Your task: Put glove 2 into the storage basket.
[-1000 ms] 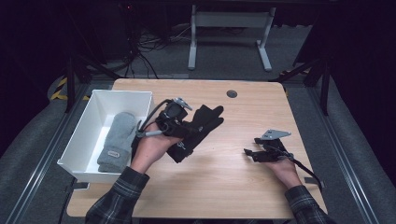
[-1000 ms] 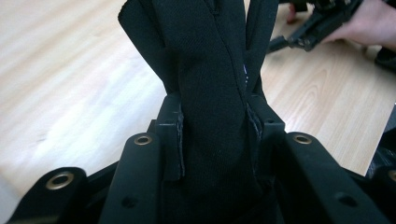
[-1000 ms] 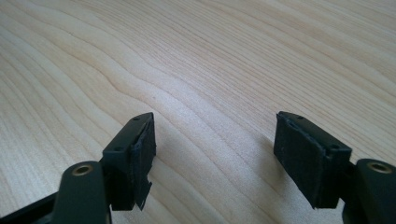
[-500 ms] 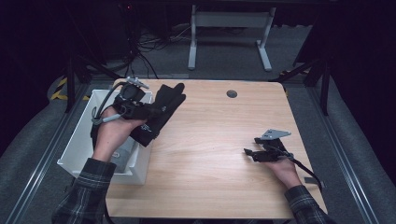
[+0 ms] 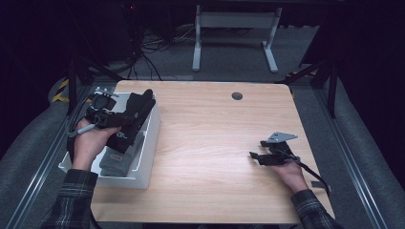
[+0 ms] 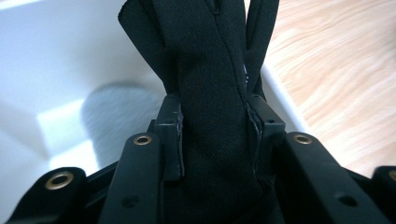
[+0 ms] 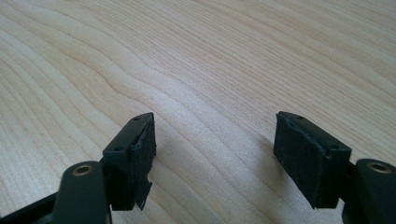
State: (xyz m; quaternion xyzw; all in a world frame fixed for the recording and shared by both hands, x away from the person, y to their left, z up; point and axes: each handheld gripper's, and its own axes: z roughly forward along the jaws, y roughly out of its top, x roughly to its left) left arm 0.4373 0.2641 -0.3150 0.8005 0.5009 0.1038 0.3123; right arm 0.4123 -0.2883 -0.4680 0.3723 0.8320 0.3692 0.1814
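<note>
Black knit fabric, fine-grained and matte, sits clamped between the two pads of the left hand-held gripper (image 6: pixel 215 135): a black glove (image 6: pixel 205 70), pinched across its width so that the cloth bulges above the pads and splits into finger-like folds with a visible seam line. Pads are rectangular, foam-faced, with frayed edges; the arms behind them are hard black plastic with brass-coloured rivets.

High view: left hand-held gripper (image 5: pixel 125 114) is held above the white bin (image 5: pixel 152 138), and the glove (image 5: pixel 131 119) hangs in a long limp shape over the bin's right wall and interior. Bin is rectangular, smooth, thin-walled plastic, standing at the left edge of the tabletop (image 5: pixel 210 143). Inside it lies a grey folded cloth (image 5: pixel 114 160), soft and slightly fuzzy, seen as a grey rounded patch (image 6: pixel 116 116) in the left gripper view, below the glove. Whether the glove touches the grey cloth cannot be told.

Right hand-held gripper (image 7: pixel 215 158): jaws wide apart, nothing between them, pads of the same torn-edged dark foam. It rests low over bare tabletop (image 7: pixel 210 60) of pale wood-grain laminate with wavy lines. High view places it (image 5: pixel 255 156) near the tabletop's right front, well apart from the bin, a grey three-cornered plate on top, cable trailing back past the hand.

Round dark grommet (image 5: pixel 237 96) near the far edge of the tabletop.
</note>
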